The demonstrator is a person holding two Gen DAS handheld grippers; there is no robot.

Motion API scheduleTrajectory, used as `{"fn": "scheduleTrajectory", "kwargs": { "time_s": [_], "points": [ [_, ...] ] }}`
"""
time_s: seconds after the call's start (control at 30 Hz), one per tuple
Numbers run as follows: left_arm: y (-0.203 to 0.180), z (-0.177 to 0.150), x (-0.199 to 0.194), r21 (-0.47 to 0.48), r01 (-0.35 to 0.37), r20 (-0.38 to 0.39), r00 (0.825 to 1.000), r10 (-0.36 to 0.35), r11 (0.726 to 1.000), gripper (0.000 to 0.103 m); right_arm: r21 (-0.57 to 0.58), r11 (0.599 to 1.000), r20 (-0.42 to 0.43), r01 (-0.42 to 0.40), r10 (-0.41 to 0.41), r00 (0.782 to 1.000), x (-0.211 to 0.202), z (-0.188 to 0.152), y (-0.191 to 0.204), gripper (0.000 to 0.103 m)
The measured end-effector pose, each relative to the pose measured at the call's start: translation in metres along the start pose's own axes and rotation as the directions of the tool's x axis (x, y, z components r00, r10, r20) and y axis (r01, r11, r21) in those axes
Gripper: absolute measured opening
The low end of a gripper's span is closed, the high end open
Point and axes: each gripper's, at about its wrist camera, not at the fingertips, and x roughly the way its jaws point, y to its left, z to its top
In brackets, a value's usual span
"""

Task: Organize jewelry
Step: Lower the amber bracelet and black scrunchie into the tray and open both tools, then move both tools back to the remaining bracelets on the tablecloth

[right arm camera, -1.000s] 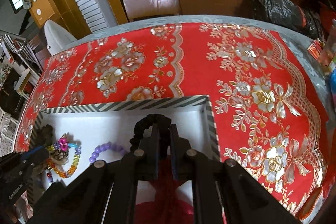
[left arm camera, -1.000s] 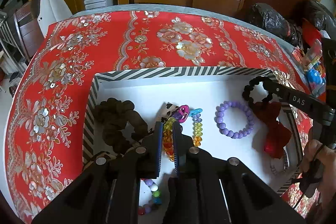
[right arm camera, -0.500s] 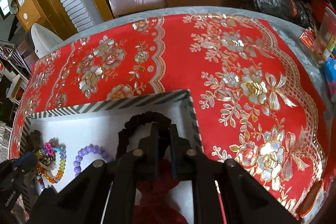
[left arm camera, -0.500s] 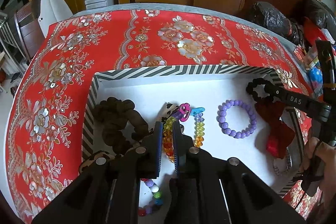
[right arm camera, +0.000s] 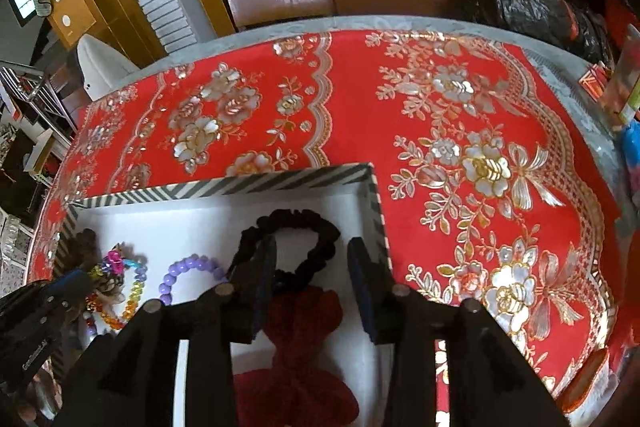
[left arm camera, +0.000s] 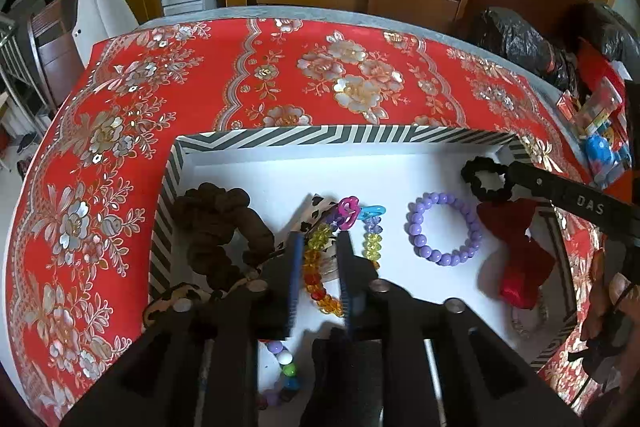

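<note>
Half a second ago both grippers were pressed together: the left gripper (left arm camera: 318, 251) on the rainbow bead bracelet (left arm camera: 316, 267), the right gripper (right arm camera: 312, 267) on the black scrunchie (right arm camera: 300, 243). Now the fingers of both stand apart. The bracelet lies loose between the left fingers, and the scrunchie lies flat between and just ahead of the right fingers. This probably means that both pieces are now released in their places in the box (left arm camera: 340, 135), so this placing step looks finished and the hands are free for a next piece.

All the jewelry is inside the striped box on the red table (left arm camera: 160, 99). The rainbow bracelet is pulled into a narrow loop; its long axis runs away from the left gripper, and the pink and blue clasps (left arm camera: 356, 213) point to the far wall. The scrunchie is an oval ring in the far right corner, with its long axis across the right view, almost parallel to the far wall. The purple bracelet (left arm camera: 444, 229) lies round between them, and the red bow (right arm camera: 304, 311) is just near the scrunchie, touching it.
</note>
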Motion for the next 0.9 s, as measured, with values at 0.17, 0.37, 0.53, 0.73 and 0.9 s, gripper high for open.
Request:
{"fn": "scheduleTrajectory", "kwargs": {
  "time_s": [0.17,0.37,0.53,0.73,0.9],
  "points": [
    [-0.001,-0.002,-0.011,-0.009,0.023,0.01,1.0,-0.023,1.0,0.027,-0.012,1.0,0.017,-0.023,0.023,1.0,-0.015,-0.004,0.002,0.042],
    [-0.007,-0.009,-0.03,0.005,0.01,0.042,0.999,-0.01,1.0,0.027,-0.057,0.998,0.023,-0.033,0.035,0.999,-0.03,-0.013,0.011,0.046],
    [-0.009,-0.014,-0.044,0.0,-0.005,0.069,0.998,0.005,1.0,0.027,-0.081,0.996,0.037,-0.037,0.04,0.999,-0.043,-0.022,0.016,0.051],
    [-0.012,-0.027,-0.056,0.003,-0.031,0.087,0.996,0.031,1.0,0.027,-0.095,0.995,0.043,-0.036,0.04,0.998,-0.056,-0.033,0.02,0.052],
    [-0.015,-0.04,-0.066,0.014,-0.031,0.089,0.996,0.03,0.999,0.027,-0.116,0.993,0.046,-0.035,0.041,0.998,-0.069,-0.051,0.022,0.052]
  ]
}}
